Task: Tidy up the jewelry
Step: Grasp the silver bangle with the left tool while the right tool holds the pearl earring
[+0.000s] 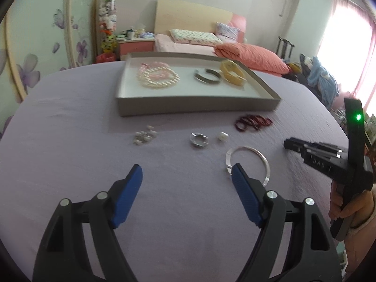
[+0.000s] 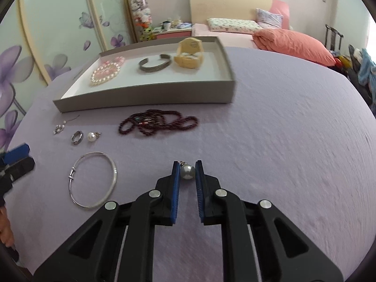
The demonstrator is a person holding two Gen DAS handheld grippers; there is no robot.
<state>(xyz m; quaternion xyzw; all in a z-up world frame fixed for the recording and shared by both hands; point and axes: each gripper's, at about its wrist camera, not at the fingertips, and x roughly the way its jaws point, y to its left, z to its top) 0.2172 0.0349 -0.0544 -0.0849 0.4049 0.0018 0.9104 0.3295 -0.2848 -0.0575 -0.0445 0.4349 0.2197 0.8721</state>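
On the lilac-covered tabletop (image 2: 270,122), near its front edge: right gripper (image 2: 187,168) drawn narrow, blue pads (image 2: 175,176) pressing both sides of a grey pearl earring (image 2: 187,171), its small metal fitting at the upper left. Just to the left of that gripper, flat on the cloth: silver bangle (image 2: 94,180), clasp at its left side. Further toward the far edge: silver ring (image 2: 77,137) and white pearl stud (image 2: 92,136) side by side, a small pearl pendant (image 2: 60,128) to their left, a dark red bead necklace (image 2: 158,122) heaped to their right. Behind these, along the far edge: shallow grey tray (image 2: 145,96) holding a pearl-and-pink bead strand (image 2: 104,75) at its left, a grey open cuff (image 2: 154,64) in the middle, a yellow box (image 2: 189,52) at its right.

Over the front of the tabletop, left of the bangle: left gripper (image 1: 186,178) spread wide, nothing between the pads, right pad (image 1: 244,192) overlapping the bangle's near rim in the left wrist view; contact not clear.
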